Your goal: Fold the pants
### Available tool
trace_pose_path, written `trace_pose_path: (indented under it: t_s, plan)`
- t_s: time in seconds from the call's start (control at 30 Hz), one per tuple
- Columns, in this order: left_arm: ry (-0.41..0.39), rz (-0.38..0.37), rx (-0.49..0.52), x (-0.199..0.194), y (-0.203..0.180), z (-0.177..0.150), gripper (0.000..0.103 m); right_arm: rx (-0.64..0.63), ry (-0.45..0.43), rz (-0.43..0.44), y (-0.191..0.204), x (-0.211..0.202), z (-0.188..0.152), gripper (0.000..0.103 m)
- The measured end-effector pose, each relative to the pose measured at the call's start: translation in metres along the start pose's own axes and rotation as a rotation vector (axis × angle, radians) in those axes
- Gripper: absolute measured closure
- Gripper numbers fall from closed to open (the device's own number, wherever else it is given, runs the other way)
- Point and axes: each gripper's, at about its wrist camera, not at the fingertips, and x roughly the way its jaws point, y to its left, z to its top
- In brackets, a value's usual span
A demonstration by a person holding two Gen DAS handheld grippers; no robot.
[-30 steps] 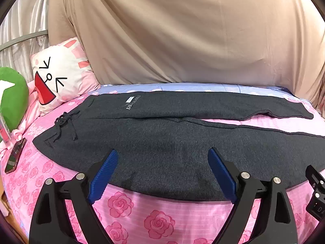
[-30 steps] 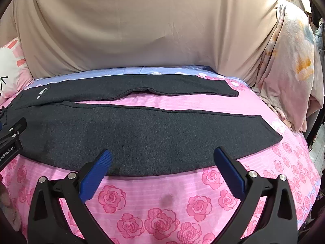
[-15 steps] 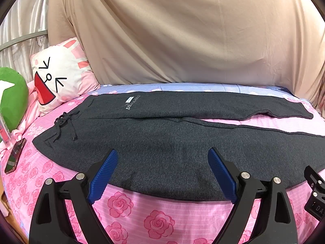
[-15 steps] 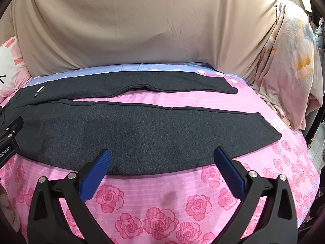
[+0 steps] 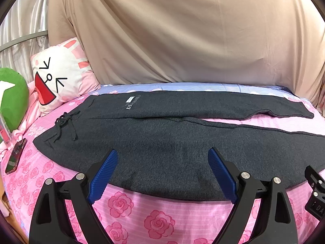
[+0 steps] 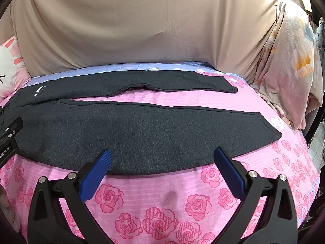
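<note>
Dark grey pants (image 5: pixel 162 134) lie flat on the pink rose bedsheet (image 5: pixel 158 221), waistband with drawstring at the left, both legs stretching right with a gap between them. The right wrist view shows the legs (image 6: pixel 142 130) and their cuffs at the right. My left gripper (image 5: pixel 162 158) is open and empty, just above the near edge of the pants by the hip. My right gripper (image 6: pixel 162 158) is open and empty, above the near edge of the nearer leg.
A white cartoon pillow (image 5: pixel 59 81) and a green plush (image 5: pixel 12 97) sit at the left, with a phone (image 5: pixel 16 155) on the sheet. A beige sheet (image 5: pixel 182 30) hangs behind the bed. A floral cloth (image 6: pixel 290 61) hangs at the right.
The right gripper has drifted slightly right along the leg. The left gripper has barely moved. The pants lie as before.
</note>
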Motion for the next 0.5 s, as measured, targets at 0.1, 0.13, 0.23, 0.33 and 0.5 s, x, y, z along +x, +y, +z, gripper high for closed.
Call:
trace_pose_path:
  t_s: [0.1,0.13,0.23,0.33,0.5]
  plan:
    - [0.001,0.0,0.0,0.0001,0.0,0.0,0.015,0.0,0.001,0.0,-0.0001,0.0001,0.0,0.005]
    - [0.001,0.0,0.0,0.0,0.0,0.0,0.015,0.0,0.001,0.0,-0.0001,0.0001,0.0,0.005]
    - [0.0,0.0,0.0,-0.0001,-0.0001,-0.0001,0.015,-0.001,0.002,0.0,0.0,0.0005,0.0002,0.005]
    - [0.0,0.0,0.0,0.0,0.0,-0.0001,0.015,-0.002,0.009,-0.006,0.0009,0.0015,-0.0003,0.005]
    - [0.0,0.0,-0.001,0.0001,-0.0001,0.0,0.015,-0.002,0.011,-0.007,0.0011,0.0016,-0.0004,0.005]
